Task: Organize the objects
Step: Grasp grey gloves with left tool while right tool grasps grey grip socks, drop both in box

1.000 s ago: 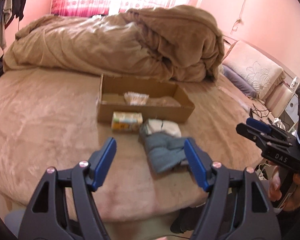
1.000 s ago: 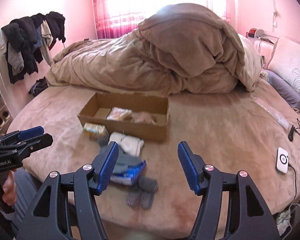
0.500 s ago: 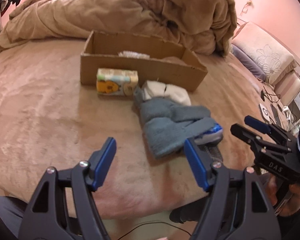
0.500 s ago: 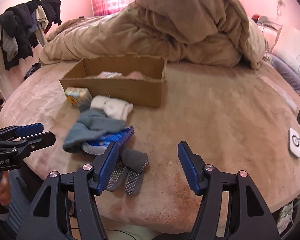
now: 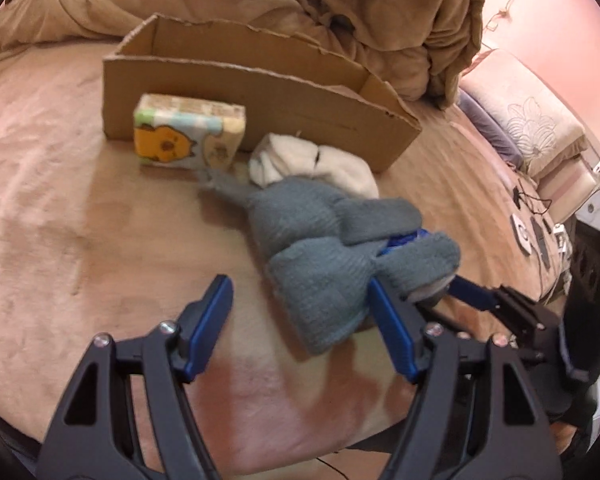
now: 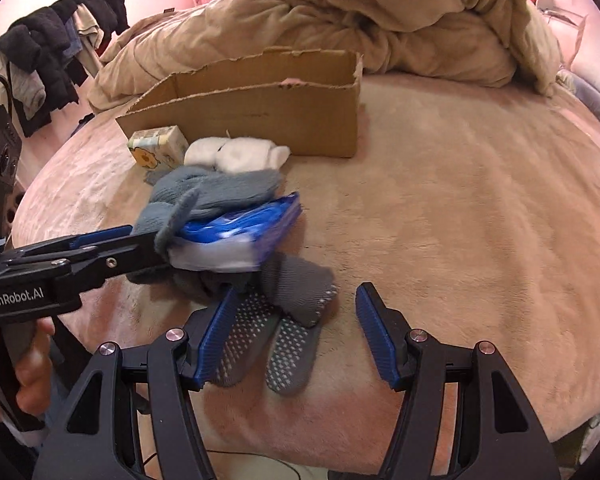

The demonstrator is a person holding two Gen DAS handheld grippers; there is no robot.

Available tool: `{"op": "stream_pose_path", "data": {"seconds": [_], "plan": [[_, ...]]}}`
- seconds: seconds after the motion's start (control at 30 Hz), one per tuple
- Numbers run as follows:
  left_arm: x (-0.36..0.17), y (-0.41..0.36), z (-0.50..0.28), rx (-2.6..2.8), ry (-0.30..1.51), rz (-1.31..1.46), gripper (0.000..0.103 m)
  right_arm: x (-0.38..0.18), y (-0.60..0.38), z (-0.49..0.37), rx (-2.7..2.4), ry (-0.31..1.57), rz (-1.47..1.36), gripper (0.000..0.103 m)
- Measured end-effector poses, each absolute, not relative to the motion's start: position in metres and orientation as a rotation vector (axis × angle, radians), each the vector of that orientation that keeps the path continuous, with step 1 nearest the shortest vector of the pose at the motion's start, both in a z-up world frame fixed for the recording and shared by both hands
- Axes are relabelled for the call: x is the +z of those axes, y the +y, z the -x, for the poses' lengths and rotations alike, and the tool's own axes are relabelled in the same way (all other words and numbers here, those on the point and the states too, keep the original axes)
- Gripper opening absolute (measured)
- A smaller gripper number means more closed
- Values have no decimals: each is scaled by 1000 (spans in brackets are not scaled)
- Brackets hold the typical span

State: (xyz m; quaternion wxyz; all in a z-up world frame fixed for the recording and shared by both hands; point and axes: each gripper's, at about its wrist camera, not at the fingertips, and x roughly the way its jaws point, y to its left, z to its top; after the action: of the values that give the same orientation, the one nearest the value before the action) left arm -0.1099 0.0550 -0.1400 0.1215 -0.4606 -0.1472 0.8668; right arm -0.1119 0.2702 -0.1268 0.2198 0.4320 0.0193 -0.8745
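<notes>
A pile lies on the bed in front of a cardboard box (image 5: 260, 92) (image 6: 260, 116): a grey-blue knit cloth (image 5: 324, 248) (image 6: 212, 192), a blue and white packet (image 6: 244, 236) under it, white socks (image 5: 312, 160) (image 6: 236, 154), dark grey grip socks (image 6: 280, 320) and a tissue pack (image 5: 188, 136) (image 6: 156, 152). My left gripper (image 5: 300, 320) is open, its right finger against the knit cloth; in the right wrist view its tips (image 6: 140, 240) reach the packet. My right gripper (image 6: 296, 328) is open over the grip socks.
A heaped tan duvet (image 5: 300, 4) (image 6: 380, 20) lies behind the box. Pillows (image 5: 528, 120) and small devices with cables (image 5: 536, 236) sit at the right bed edge. Clothes hang on a rack (image 6: 48, 60) at left. The bed edge is just below both grippers.
Both grippers have moved forward and down to the pile. The left gripper's finger now touches the knit cloth; the right gripper now straddles the grip socks. Both stay open.
</notes>
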Motion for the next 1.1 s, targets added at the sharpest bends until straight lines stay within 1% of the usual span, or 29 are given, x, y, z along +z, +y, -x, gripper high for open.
{"op": "stream_pose_path", "data": {"seconds": [0.07,0.1,0.13,0.17,0.2,0.23,0.33,0.43,0.53,0.7,0.97,1.1], "plan": [[-141,56,112,2527,-440,1333,68,-130,265,114,-2431,90,-1199,65],[-142,57,113,2518,-446,1319,60,-130,262,115,-2433,96,-1195,64],[-143,58,114,2510,-445,1319,52,-130,261,115,-2433,98,-1191,60],[-142,59,114,2503,-445,1314,49,-130,260,115,-2435,102,-1187,55],[-142,60,113,2502,-440,1303,47,-130,259,115,-2424,99,-1185,44],[-140,61,112,2508,-432,1292,45,-130,259,115,-2418,99,-1187,37],[-136,62,109,2511,-437,1272,37,-132,259,114,-2436,128,-1190,25],[-131,62,104,2522,-428,1254,33,-130,263,112,-2437,113,-1182,21],[-124,62,99,2540,-407,1231,30,-125,268,105,-2474,133,-1162,20],[-109,59,90,2572,-367,1188,29,-110,282,88,-2596,200,-1101,19],[-70,52,72,2621,-343,1094,29,-85,314,73,-2701,119,-1065,19],[-50,47,63,2648,-325,1047,29,-63,323,68,-2736,102,-1017,19]]}}
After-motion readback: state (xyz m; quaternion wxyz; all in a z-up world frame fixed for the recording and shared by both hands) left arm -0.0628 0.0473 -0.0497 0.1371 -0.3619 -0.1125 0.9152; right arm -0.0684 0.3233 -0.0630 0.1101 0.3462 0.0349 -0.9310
